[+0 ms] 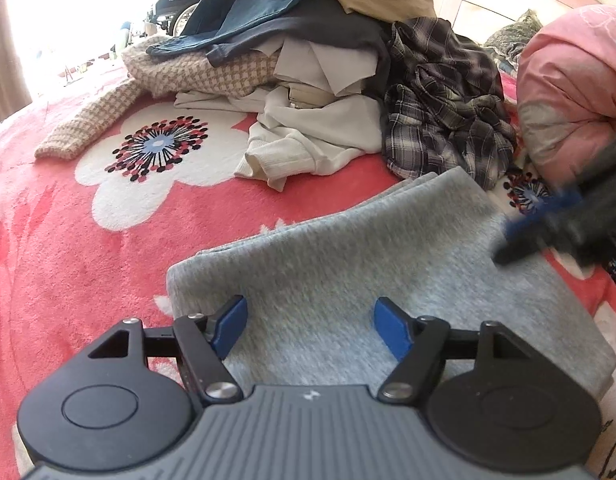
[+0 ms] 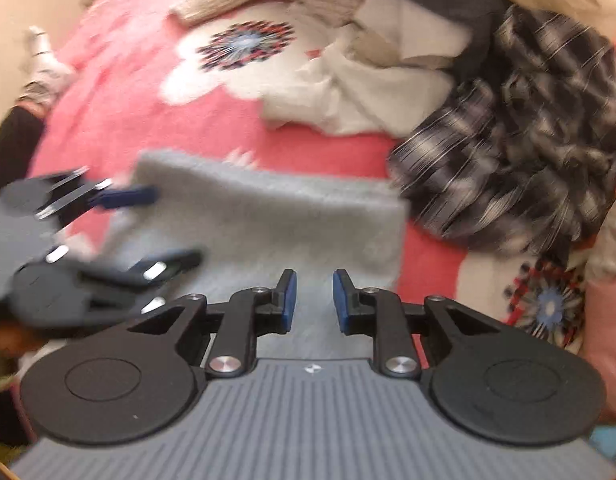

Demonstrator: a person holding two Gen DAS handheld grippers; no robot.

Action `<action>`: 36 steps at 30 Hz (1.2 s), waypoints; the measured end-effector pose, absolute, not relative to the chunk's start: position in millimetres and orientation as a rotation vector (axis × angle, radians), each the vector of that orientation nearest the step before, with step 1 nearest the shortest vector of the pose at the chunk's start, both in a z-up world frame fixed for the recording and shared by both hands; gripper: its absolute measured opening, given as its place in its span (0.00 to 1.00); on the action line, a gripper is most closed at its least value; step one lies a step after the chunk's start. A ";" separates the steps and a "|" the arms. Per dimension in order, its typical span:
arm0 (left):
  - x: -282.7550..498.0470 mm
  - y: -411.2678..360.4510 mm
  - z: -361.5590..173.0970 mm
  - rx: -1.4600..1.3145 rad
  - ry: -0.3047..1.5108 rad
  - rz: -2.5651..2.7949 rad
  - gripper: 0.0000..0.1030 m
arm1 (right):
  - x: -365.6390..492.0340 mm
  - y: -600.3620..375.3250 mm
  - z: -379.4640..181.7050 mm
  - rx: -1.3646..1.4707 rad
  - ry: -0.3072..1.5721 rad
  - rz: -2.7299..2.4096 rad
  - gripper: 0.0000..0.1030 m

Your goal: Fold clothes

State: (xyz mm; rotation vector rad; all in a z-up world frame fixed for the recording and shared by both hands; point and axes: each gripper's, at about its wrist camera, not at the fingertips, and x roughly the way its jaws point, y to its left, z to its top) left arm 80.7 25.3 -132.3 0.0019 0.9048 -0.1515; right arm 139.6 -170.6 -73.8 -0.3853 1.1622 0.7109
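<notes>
pink fleece bedspread with big white flowers underneath everything; heap of unfolded clothes well ahead of both tongs. grey knit garment already lying flat in a layered rectangle, directly under and ahead of the left gripper, jaws spread wide, nothing held. right gripper over the same cloth's near edge, jaws parted narrowly, empty. judged soft, light, limp and not slippery; likely to sag and unfold unless pinched through all layers at a corner or folded edge. fits either mid-fold or finished.
</notes>
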 end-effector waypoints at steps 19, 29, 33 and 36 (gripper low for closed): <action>72.1 14.5 -135.5 0.075 0.895 -0.142 0.73 | 87.7 -180.6 -109.5 -0.531 1.359 0.811 0.40; 73.7 12.6 -134.3 0.081 0.902 -0.139 0.73 | 93.0 -180.6 -111.2 -0.502 1.363 0.807 0.41; 73.8 12.8 -134.4 0.080 0.902 -0.140 0.74 | 94.4 -179.3 -112.2 -0.498 1.364 0.806 0.42; 73.4 13.6 -134.4 0.084 0.906 -0.120 0.74 | 91.1 -175.6 -112.6 -0.498 1.362 0.803 0.42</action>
